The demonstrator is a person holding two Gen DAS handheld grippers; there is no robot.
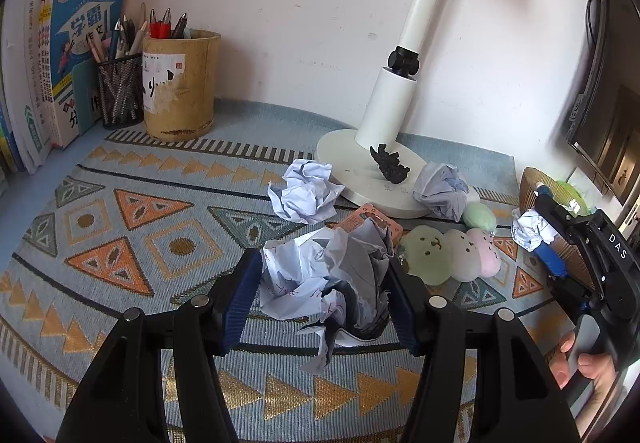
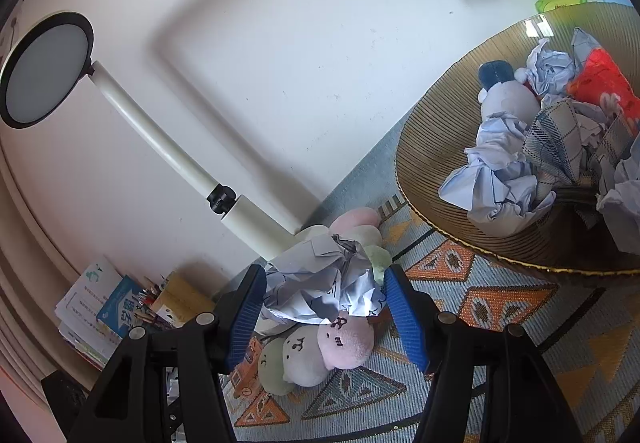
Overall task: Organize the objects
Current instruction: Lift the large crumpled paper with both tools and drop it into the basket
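Risk first: both grippers are clamped on loose crumpled paper, and that stuff slips. Left gripper (image 1: 326,293) pinches a big paper wad (image 1: 320,283) between its blue pads, lifted just off the patterned mat (image 1: 132,211), in front of the lamp base (image 1: 360,171). A torn strip hangs below the wad; my guess is it snags or drops off in transit.

Right gripper (image 2: 324,307) grips a second paper ball (image 2: 324,283), held beside the woven basket (image 2: 436,147), above the plush toy (image 2: 320,351). In the left wrist view the same gripper (image 1: 540,239) sits at the basket edge with its ball. If it lets go short of the rim, the ball probably lands on the mat or on the plush.

More loose balls near the lamp base: one (image 1: 306,191) touching its left edge, one (image 1: 440,191) resting on its right side. A small black figure (image 1: 390,163) stands on the base; knocking it over while reaching there is a likely failure.

Containers:
- Woven basket: crumpled paper, a checked cloth, a red packet, a soft doll with a dark cap. Already fairly full, so new balls may roll out.
- Bamboo pot (image 1: 182,83), left of the lamp: pens.
- Mesh cup (image 1: 120,91) beside it: pencils and pens.
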